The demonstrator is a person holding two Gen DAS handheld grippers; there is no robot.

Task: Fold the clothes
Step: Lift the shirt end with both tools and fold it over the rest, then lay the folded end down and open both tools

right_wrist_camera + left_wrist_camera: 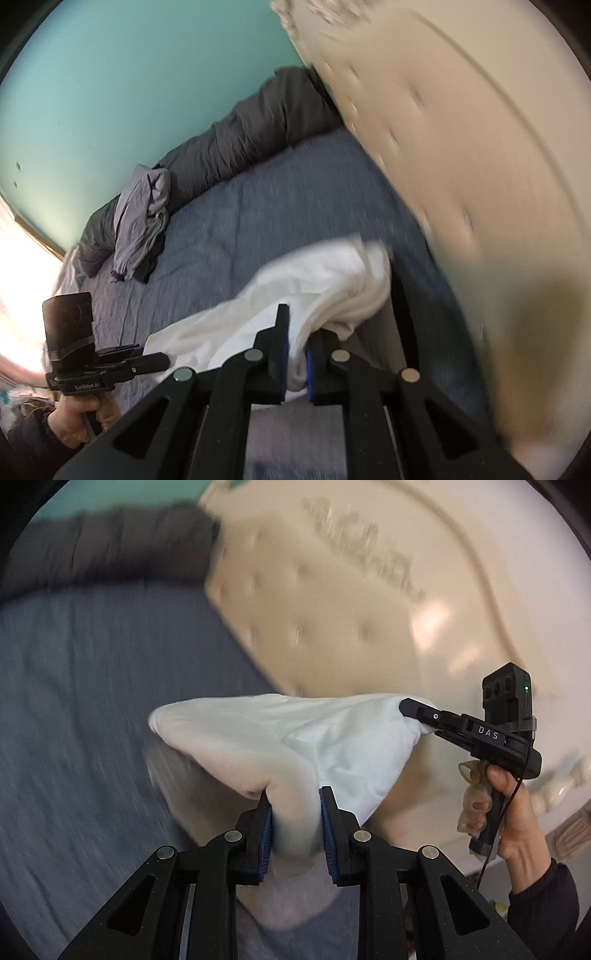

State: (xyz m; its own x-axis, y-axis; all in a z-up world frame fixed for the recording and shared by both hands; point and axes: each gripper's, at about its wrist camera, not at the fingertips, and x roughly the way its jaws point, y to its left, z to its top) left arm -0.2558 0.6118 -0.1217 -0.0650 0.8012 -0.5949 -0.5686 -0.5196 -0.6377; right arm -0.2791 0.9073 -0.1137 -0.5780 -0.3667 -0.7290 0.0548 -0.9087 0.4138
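Both grippers held one white garment [280, 738] above the blue bed [74, 701]. The left gripper [295, 812] clamped a thick bunch; the right gripper [297, 354] was closed on another edge. Two grips kept the cloth spread, probably for laying flat.

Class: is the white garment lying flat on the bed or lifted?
Lifted: the white garment hangs between the left tool and right tool.
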